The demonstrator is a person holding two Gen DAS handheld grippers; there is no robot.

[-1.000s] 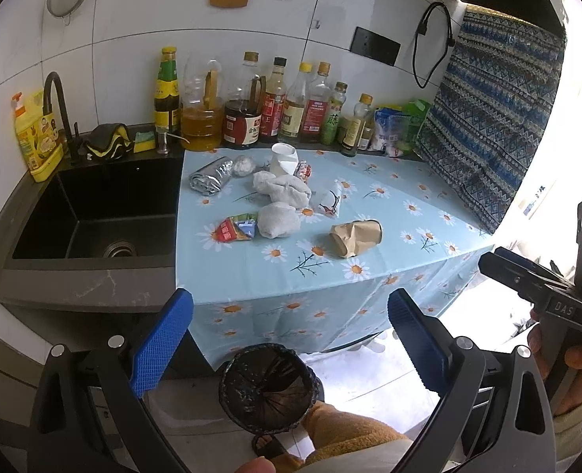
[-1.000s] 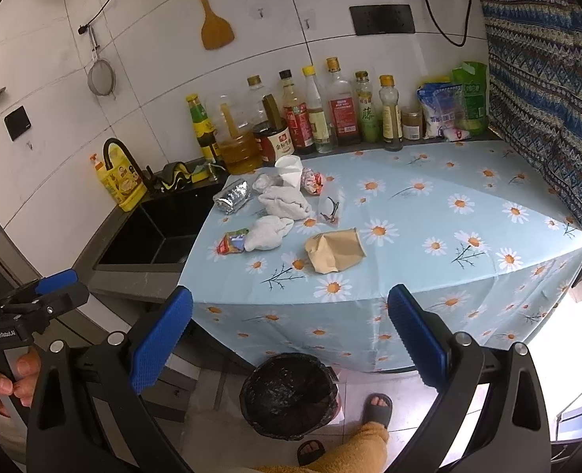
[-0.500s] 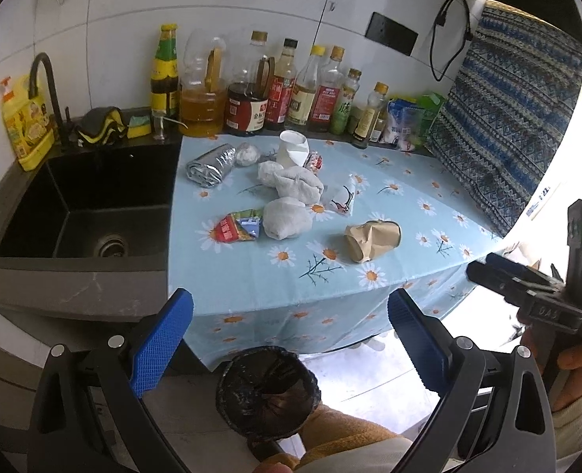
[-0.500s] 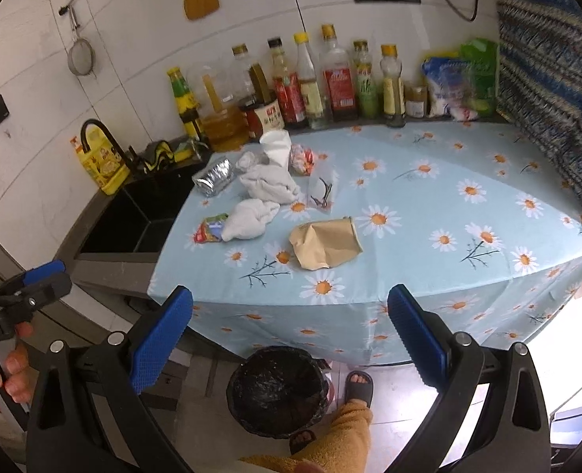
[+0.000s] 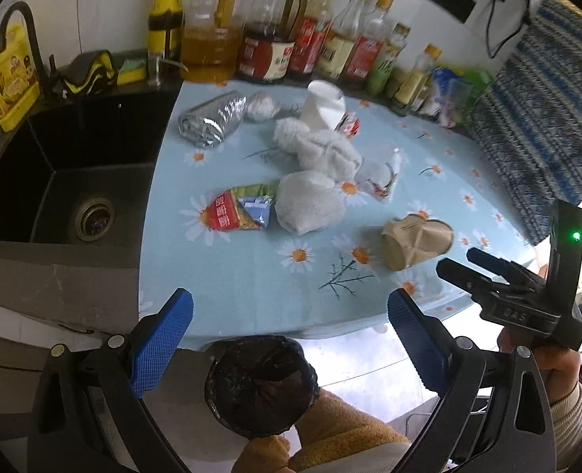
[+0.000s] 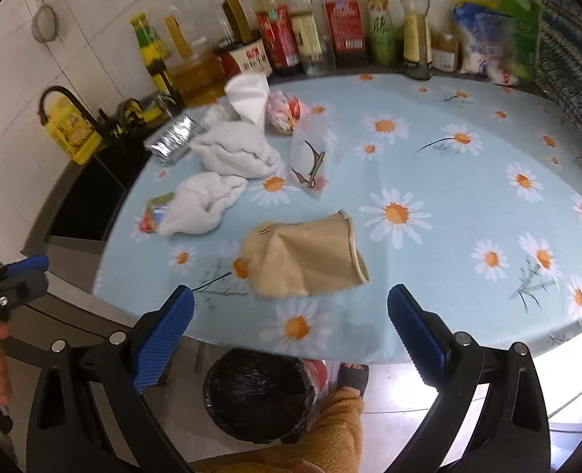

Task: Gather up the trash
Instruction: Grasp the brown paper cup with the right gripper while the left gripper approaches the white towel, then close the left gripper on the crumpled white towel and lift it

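Both claws stand wide open and hold nothing: your right gripper [image 6: 289,315] hangs over the front edge of the counter [image 6: 468,205], just short of the crushed brown paper cup [image 6: 306,256], and your left gripper [image 5: 289,315] hovers off that same edge. Behind the cup lie 2 white cloth wads [image 6: 204,207], a foil packet [image 5: 212,118], a red snack wrapper [image 5: 239,213] and what looks like a clear plastic bag [image 6: 310,157]. Below the edge stands the black-lined bin [image 6: 259,394].

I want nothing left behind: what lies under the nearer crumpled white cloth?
A colourful snack wrapper pokes out from under the white cloth. How far it runs beneath, or whether anything else hides there, cannot be seen.
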